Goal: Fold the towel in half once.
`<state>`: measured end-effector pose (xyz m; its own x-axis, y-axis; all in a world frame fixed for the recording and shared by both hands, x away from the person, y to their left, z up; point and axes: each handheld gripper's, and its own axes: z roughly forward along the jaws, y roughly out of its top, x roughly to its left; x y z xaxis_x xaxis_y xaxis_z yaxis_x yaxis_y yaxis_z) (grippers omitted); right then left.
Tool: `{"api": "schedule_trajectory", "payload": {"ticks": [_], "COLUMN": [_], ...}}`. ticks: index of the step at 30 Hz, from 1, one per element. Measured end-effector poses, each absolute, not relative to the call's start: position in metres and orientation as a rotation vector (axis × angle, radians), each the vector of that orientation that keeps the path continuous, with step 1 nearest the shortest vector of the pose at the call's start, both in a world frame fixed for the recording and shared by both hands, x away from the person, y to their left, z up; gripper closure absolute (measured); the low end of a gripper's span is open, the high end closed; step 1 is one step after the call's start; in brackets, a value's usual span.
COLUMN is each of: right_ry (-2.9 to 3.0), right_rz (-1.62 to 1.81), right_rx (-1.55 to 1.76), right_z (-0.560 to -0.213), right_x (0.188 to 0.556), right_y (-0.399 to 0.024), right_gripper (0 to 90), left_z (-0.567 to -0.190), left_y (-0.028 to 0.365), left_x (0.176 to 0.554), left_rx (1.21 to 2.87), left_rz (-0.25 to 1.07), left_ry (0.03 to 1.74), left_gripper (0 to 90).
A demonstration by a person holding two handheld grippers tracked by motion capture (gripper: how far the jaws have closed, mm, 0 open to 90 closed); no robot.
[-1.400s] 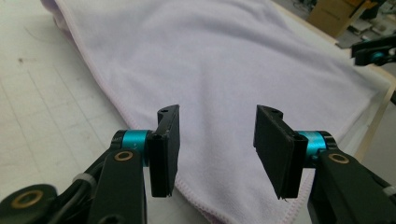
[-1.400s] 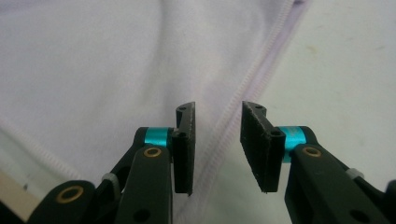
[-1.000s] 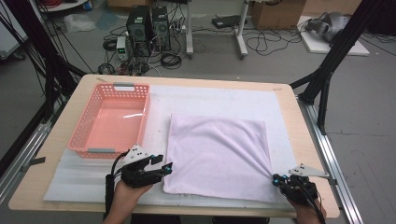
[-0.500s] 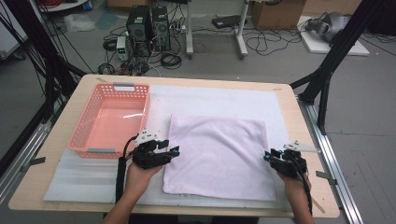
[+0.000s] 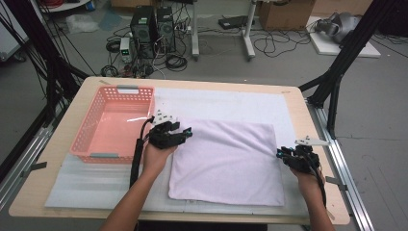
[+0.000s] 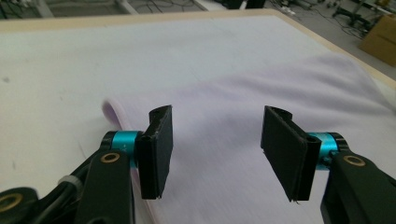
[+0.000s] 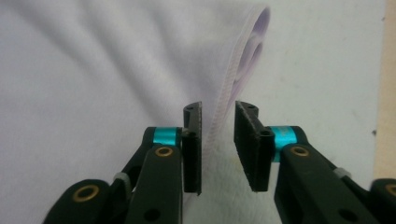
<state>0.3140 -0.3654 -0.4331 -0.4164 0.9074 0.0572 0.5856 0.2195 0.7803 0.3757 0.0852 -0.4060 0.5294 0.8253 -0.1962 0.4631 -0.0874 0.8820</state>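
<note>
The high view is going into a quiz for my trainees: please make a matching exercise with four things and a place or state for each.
1 towel
2 basket
3 left gripper
4 right gripper

a pink, at table's left
b jaws wide apart at the towel's left edge
c spread flat, pale lilac
d jaws narrow around the towel's right edge

Pairs: 1c, 2a, 3b, 4d
</note>
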Motion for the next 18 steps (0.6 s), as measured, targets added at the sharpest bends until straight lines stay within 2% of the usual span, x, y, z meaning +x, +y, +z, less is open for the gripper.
{"api": "schedule_trajectory", "payload": {"ticks": [5, 9, 14, 18], "right_ry": [2.071, 2.011, 1.966, 1.994], "right_rz": [1.082, 1.126, 1.093, 1.068], "right_rx": [1.355, 1.360, 1.425, 1.479], "right_z": [-0.432, -0.427, -0.423, -0.423], "right_x": [0.318, 0.323, 0.349, 0.384], "right_y": [-0.364, -0.364, -0.367, -0.363], "right_gripper": [68.8, 59.1, 41.2, 38.7], "left_z": [-0.406, -0.414, -0.424, -0.434], "left_y": [0.079, 0.078, 0.079, 0.080], "left_x": [0.408, 0.432, 0.444, 0.452], "left_rx": [1.731, 1.766, 1.799, 1.822], "left_rz": [0.458, 0.453, 0.446, 0.423], "left_ry": [1.139, 1.215, 1.264, 1.303], "left_gripper": [43.6, 43.7, 43.8, 43.6]}}
